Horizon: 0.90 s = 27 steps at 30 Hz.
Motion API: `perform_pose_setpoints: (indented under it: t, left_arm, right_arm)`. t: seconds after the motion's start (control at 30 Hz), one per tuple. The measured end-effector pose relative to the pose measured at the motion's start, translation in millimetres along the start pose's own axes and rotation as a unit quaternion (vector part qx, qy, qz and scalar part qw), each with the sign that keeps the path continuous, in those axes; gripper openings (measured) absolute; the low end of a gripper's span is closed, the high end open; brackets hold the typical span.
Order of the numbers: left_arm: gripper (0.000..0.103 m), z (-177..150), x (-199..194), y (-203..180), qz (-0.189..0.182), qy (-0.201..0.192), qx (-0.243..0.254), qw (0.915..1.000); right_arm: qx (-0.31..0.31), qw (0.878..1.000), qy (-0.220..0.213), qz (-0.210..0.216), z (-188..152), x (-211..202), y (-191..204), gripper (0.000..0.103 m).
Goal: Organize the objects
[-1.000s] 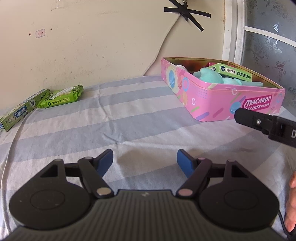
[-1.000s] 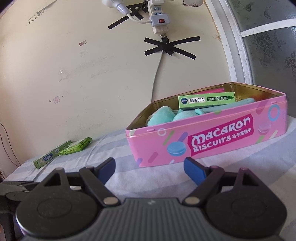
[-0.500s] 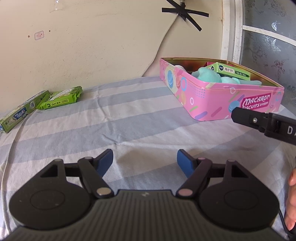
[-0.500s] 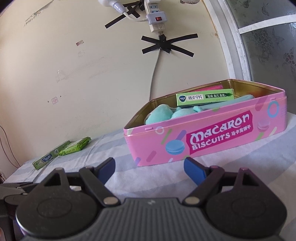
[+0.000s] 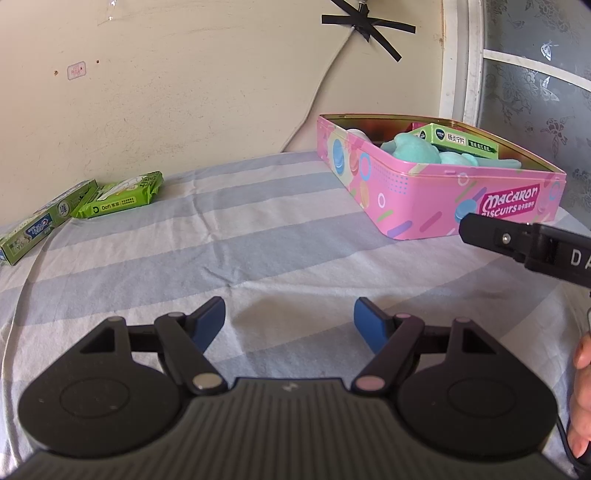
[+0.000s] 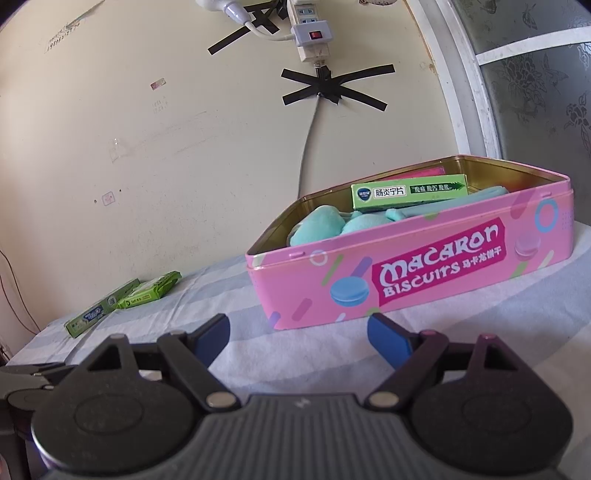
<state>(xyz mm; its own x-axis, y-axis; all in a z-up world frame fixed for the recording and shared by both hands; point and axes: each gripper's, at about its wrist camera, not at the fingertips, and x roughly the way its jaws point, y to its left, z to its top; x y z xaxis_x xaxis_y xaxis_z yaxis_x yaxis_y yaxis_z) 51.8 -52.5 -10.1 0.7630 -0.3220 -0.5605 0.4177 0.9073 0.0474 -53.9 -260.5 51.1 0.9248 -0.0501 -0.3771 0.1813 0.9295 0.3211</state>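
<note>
On my left wrist view, the left gripper [image 5: 290, 319] stays spread wide and empty over the sheet [image 5: 258, 236]; the tin [image 5: 436, 192] has slid slightly down, far right. On the right view, my right gripper [image 6: 299, 334] stays spread, the tin [image 6: 424, 269] now marginally lower, just ahead.

Cream plaster wall [image 6: 184, 129], scuffed and stained. White power strip [image 6: 308, 33] mounted high, grey cable [image 6: 306, 147] hanging down, pinned by crossed black tape strips [image 6: 332, 90]. White-framed frosted floral glass window [image 5: 532, 92] on the right. Surface covered in blue-and-white striped cloth [image 5: 240, 240], slightly wrinkled. Bright daylight, soft shadows.
</note>
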Motion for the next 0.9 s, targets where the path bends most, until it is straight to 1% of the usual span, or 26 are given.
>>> perform_pose_setpoints:
  t: [0.9]
  left_arm:
    - [0.079, 0.6, 1.8, 4.1, -0.007, 0.006, -0.014, 0.9999]
  right_arm:
    - [0.006, 1.0, 0.001, 0.001, -1.1, 1.1, 0.1, 0.085]
